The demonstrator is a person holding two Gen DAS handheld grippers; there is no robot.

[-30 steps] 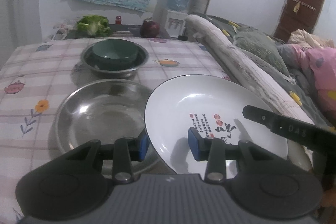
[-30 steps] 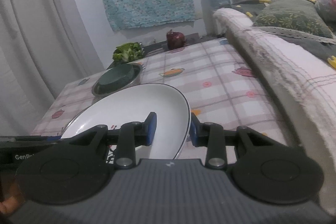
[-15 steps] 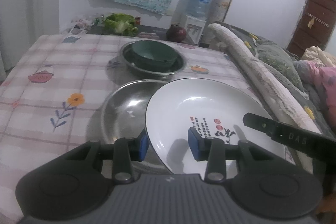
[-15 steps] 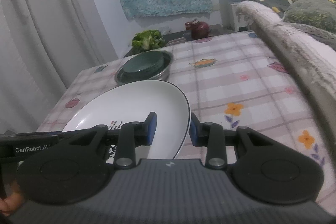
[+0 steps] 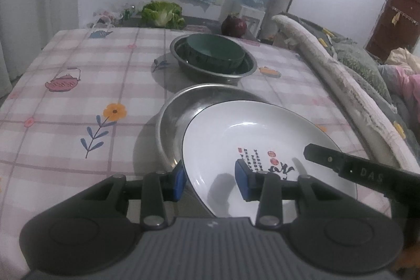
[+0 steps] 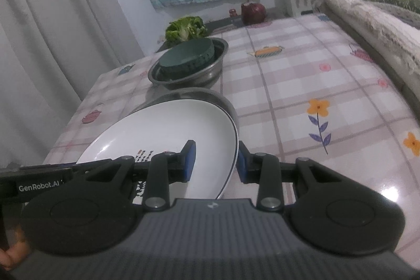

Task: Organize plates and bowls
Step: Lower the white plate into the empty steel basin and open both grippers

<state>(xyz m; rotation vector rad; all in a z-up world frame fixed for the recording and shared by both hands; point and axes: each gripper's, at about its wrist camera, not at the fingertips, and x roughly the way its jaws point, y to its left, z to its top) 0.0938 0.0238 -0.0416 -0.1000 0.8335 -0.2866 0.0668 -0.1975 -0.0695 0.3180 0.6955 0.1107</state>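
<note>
A white plate (image 5: pixel 257 148) with red and black writing hangs tilted over a shallow steel dish (image 5: pixel 178 117) on the checked tablecloth. My left gripper (image 5: pixel 211 184) is shut on the plate's left rim, one blue pad under the rim and one on its face. On the opposite rim of the white plate (image 6: pixel 168 127), my right gripper (image 6: pixel 215 162) is shut. The steel dish (image 6: pixel 204 93) shows just behind the plate. Farther back a dark green bowl (image 5: pixel 215 50) sits inside a steel bowl (image 5: pixel 246 67). The right gripper's finger (image 5: pixel 341 164) reaches in from the right.
A lettuce (image 5: pixel 162 13) and a dark red round fruit (image 5: pixel 233 26) sit beyond the table's far edge. A rolled blanket (image 5: pixel 341 85) runs along the table's right side. A curtain (image 6: pixel 52 17) hangs to the left. Bare tablecloth (image 5: pixel 78 96) lies left of the dishes.
Both grippers have carried the white plate leftward over the steel dish, which it now covers much more. The grip on both rims is unchanged.
</note>
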